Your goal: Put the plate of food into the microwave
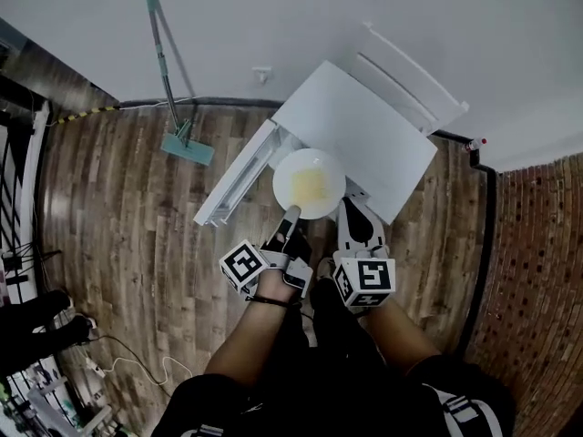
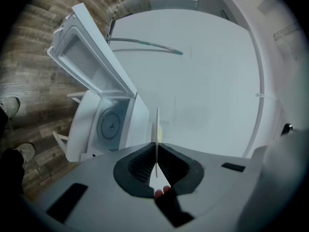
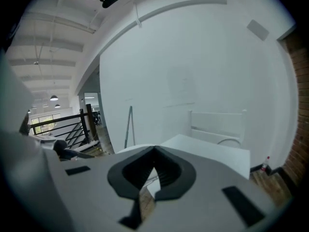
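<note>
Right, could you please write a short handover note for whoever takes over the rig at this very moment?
Left gripper: shut on the rim of the plate, holding it level with the yellow food on it.
Right gripper: jaws together with nothing between them, just beside the plate.
Microwave: its door is open, and the turntable shows inside.
Done: the plate is lifted and sits at the open front.
Left: slide the plate onto the turntable, let go, and draw the gripper out.
</note>
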`<state>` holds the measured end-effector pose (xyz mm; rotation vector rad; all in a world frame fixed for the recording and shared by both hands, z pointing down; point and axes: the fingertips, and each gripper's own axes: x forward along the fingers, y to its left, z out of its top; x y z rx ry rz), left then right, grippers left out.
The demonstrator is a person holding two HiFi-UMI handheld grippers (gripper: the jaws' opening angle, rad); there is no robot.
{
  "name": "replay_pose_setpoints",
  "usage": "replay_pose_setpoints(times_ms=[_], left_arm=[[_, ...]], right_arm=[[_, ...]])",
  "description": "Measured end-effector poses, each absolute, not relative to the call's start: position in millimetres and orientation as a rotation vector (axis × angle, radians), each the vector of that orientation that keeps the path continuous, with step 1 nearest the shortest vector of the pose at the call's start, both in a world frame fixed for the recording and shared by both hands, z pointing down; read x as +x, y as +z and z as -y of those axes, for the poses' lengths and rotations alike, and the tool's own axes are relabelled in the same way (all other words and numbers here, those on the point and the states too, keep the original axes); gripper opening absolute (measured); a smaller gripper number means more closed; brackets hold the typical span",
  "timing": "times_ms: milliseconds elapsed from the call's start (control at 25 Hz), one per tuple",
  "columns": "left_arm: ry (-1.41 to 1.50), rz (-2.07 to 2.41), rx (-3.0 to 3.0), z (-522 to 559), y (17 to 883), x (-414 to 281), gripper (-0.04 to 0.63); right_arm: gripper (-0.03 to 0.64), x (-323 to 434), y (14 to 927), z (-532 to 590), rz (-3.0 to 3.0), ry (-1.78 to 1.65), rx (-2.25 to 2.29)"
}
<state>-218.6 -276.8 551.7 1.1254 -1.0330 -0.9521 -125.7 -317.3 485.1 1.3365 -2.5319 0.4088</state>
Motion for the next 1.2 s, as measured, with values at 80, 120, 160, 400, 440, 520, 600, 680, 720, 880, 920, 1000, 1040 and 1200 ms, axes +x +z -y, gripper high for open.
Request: replay_pose_setpoints(times_ms=[80,120,160,400,440,520,600,680,720,880,920,1000,1040,1200], left_arm=[[-0.955,1.081,1.108,278,580,-222,0.017],[-0.954,1.102,1.106,279,594,-224,0.017],[-0.953,1.117,1.111,281,606,-225,0.017],[-0.932,1.13,1.183,284,695,-232,0.015],[-0.927,1.121,1.202,288,713,-234,0.015],[-0.908,1.094,1.232,296,751,-234,0.015],[-0.891,1.069,1.234,301,789,-233,0.015],[-0.901,1.048,1.242,308,819,-236,0.017],[-0.909,1.041,1.257,312,831,-238,0.017],[-0.925,1.012,1.323,326,855,-242,0.015],[-0.914,1.007,1.342,328,856,-241,0.015],[-0.877,0.991,1.38,334,854,-238,0.015],[-0.858,0.982,1.397,337,852,-235,0.015],[-0.791,0.951,1.412,361,851,-229,0.014]], right_arm=[[0.008,-135,514,326,2.55,0.413,1.28],[0.008,-140,527,330,2.561,0.416,1.262],[0.008,-145,539,334,2.574,0.42,1.251],[0.008,-151,620,335,2.628,0.404,1.317],[0.008,-149,640,339,2.63,0.404,1.352],[0.008,-145,681,342,2.627,0.408,1.429],[0.008,-141,718,341,2.634,0.388,1.47],[0.008,-143,746,342,2.657,0.333,1.475],[0.008,-144,757,342,2.667,0.301,1.477],[0.008,-139,779,340,2.699,0.201,1.495],[0.008,-135,780,338,2.709,0.187,1.504],[0.008,-127,783,333,2.719,0.184,1.527],[0.008,-123,785,330,2.714,0.191,1.538],[0.008,-115,787,323,2.697,0.227,1.53]])
